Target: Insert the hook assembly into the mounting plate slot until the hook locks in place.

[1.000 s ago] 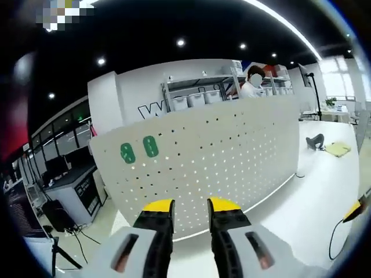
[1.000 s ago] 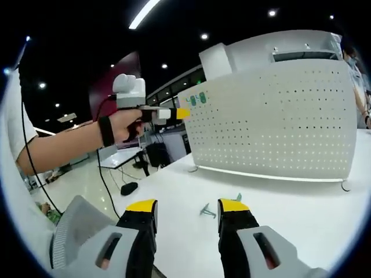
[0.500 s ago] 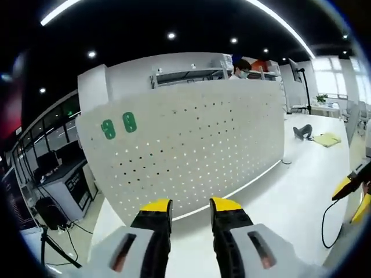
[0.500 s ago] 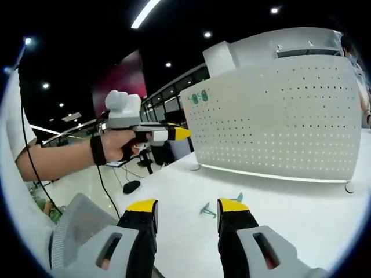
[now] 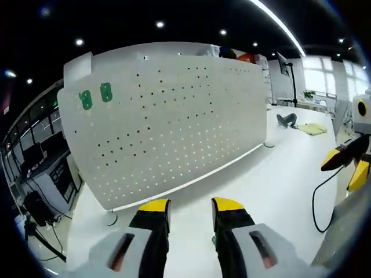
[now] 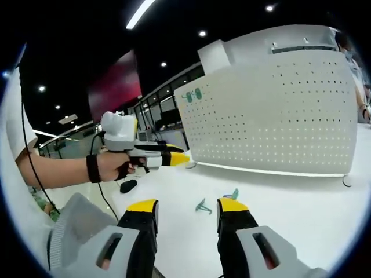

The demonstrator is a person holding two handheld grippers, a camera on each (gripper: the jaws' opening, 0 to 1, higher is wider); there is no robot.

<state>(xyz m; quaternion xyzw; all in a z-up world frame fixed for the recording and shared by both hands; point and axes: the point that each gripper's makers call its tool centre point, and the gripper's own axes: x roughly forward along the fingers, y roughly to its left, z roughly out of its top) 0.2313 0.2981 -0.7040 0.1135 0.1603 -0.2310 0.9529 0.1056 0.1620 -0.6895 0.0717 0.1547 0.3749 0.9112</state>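
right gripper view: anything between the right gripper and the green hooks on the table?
Nothing: bare white table between the right gripper and the green hooks, seen in the right gripper view.

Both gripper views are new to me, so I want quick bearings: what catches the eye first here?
The big white perforated panel standing upright on the white table, with two green tags near its top corner. In the right gripper view, small teal hooks lie on the table just ahead of the open right gripper, with the hand-held left gripper off to the side.
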